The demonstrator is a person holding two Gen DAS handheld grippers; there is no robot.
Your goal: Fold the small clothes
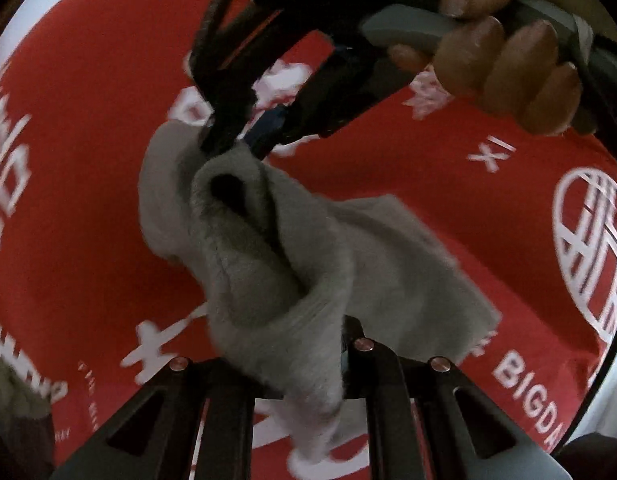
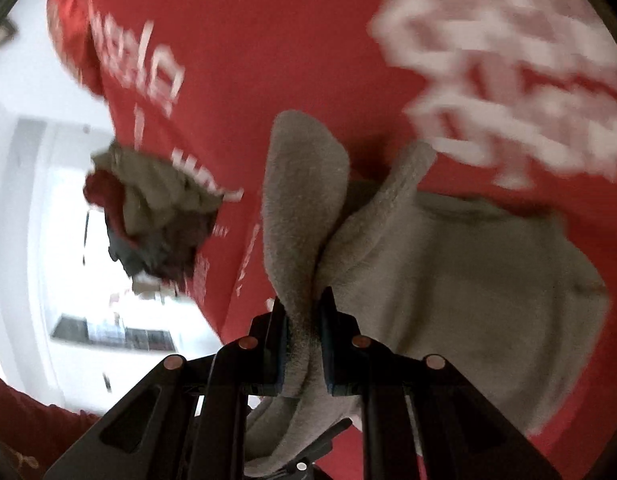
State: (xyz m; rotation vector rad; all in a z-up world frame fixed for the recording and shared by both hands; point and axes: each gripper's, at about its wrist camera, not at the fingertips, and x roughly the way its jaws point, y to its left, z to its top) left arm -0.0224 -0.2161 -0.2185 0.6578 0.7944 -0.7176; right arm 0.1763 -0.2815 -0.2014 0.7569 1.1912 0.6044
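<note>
A small grey fleecy garment (image 1: 268,248) hangs stretched between both grippers above the red tablecloth (image 1: 88,80). In the left wrist view my left gripper (image 1: 312,356) is shut on its near end, with the cloth draped over and hiding the left finger. My right gripper (image 1: 228,146), held by a hand (image 1: 504,68), comes in from the top and pinches the far end. In the right wrist view the right gripper (image 2: 302,332) is shut on a fold of the grey garment (image 2: 448,280), whose blue pads press it from both sides. The rest of the garment bunches to the right.
The red tablecloth (image 2: 248,40) carries large white lettering. A pile of mixed clothes (image 2: 152,216), grey, red and dark, lies near the table's left edge in the right wrist view. Past that edge is a bright white room.
</note>
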